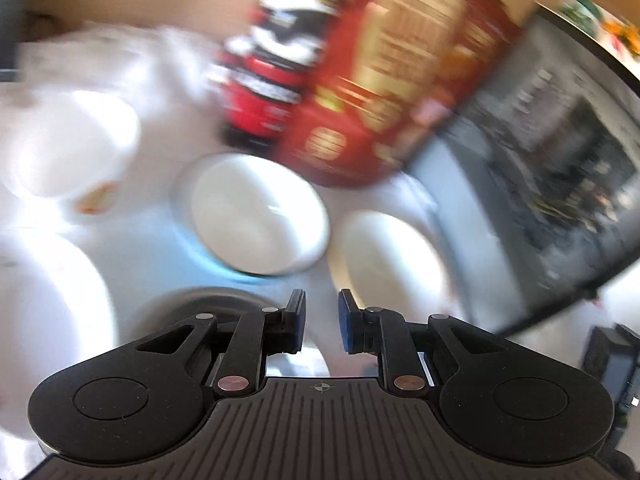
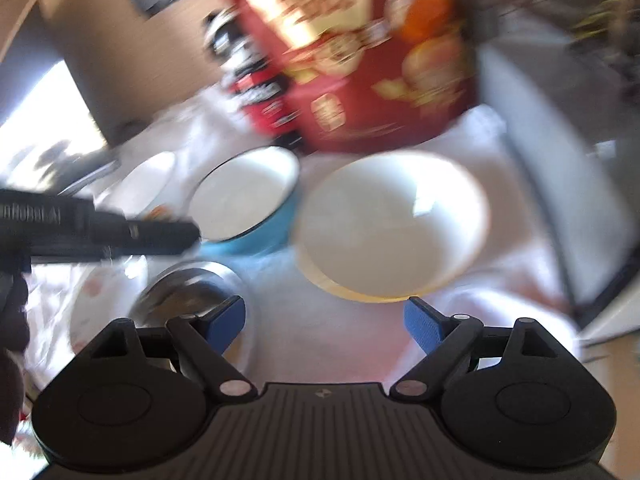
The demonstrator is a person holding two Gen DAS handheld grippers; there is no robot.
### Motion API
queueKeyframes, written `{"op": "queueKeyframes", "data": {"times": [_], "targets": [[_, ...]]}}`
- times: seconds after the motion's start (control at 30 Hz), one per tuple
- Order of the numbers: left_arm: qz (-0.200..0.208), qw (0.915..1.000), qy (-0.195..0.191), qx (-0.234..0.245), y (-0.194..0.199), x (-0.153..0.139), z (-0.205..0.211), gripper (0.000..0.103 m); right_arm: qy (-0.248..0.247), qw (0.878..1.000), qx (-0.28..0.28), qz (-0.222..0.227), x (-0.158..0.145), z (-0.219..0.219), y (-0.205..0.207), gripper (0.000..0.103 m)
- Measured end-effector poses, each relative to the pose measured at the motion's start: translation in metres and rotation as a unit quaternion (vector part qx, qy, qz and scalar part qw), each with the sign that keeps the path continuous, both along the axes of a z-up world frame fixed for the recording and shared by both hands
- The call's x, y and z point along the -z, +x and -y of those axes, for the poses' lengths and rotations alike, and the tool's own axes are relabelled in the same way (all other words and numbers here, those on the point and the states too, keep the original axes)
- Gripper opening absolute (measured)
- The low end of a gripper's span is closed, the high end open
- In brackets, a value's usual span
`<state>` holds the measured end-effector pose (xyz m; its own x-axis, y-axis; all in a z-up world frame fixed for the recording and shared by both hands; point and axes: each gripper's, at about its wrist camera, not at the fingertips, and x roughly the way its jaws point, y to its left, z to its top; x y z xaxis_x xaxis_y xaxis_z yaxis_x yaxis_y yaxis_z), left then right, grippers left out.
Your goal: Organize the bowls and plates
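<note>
Cream bowl (image 2: pixel 390 226): rigid, glazed, likely slippery and breakable; best pinched at near rim. Right gripper (image 2: pixel 324 320) spread wide, empty. Left gripper (image 1: pixel 322 320) narrowly parted, empty.

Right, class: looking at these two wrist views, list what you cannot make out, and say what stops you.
- Red box, both views: print unreadable, motion blur; top cut by frame edge.
- Metal bowl, left wrist view: partly hidden behind left gripper.
- Dark appliance, left wrist view: blurred.
- Blue bowl, right wrist view: near rim hidden by the black left gripper.

Four bowls (image 1: pixel 256 216), one plate (image 1: pixel 44 304), one box (image 1: pixel 400 72)
</note>
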<state>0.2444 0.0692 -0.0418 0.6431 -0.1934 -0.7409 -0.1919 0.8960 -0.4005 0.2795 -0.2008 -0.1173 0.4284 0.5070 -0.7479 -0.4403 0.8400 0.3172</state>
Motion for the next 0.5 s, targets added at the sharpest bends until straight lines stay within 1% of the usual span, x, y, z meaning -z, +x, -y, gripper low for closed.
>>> {"op": "queueKeyframes", "data": {"times": [0.1,0.13,0.2,0.3,0.37,0.43,0.5], "targets": [[-0.013,0.9982,0.043,-0.040,-0.008,0.005,-0.026,0.019,-0.001,1.000,-0.016,-0.017,0.009,-0.022,-0.006,0.087],[-0.022,0.9973,0.051,-0.048,-0.009,0.007,-0.036,0.019,0.000,0.999,-0.020,-0.025,0.011,-0.027,-0.007,0.087],[-0.034,0.9965,0.055,-0.053,-0.011,0.015,-0.050,0.019,-0.008,0.999,-0.023,-0.035,0.016,-0.040,-0.011,0.088],[-0.054,0.9958,0.063,-0.039,-0.012,0.026,-0.064,0.019,-0.023,0.999,-0.019,-0.038,0.023,-0.057,-0.015,0.088],[-0.056,0.9962,0.063,-0.021,-0.016,0.031,-0.071,0.019,-0.031,0.998,-0.004,-0.046,0.028,-0.066,-0.016,0.088],[-0.055,0.9960,0.070,0.005,-0.018,0.035,-0.075,0.019,-0.031,0.998,0.005,-0.063,0.033,-0.073,-0.019,0.091],[-0.063,0.9941,0.084,0.025,-0.017,0.040,-0.076,0.019,-0.040,0.997,0.006,-0.063,0.037,-0.082,-0.025,0.094]]}}
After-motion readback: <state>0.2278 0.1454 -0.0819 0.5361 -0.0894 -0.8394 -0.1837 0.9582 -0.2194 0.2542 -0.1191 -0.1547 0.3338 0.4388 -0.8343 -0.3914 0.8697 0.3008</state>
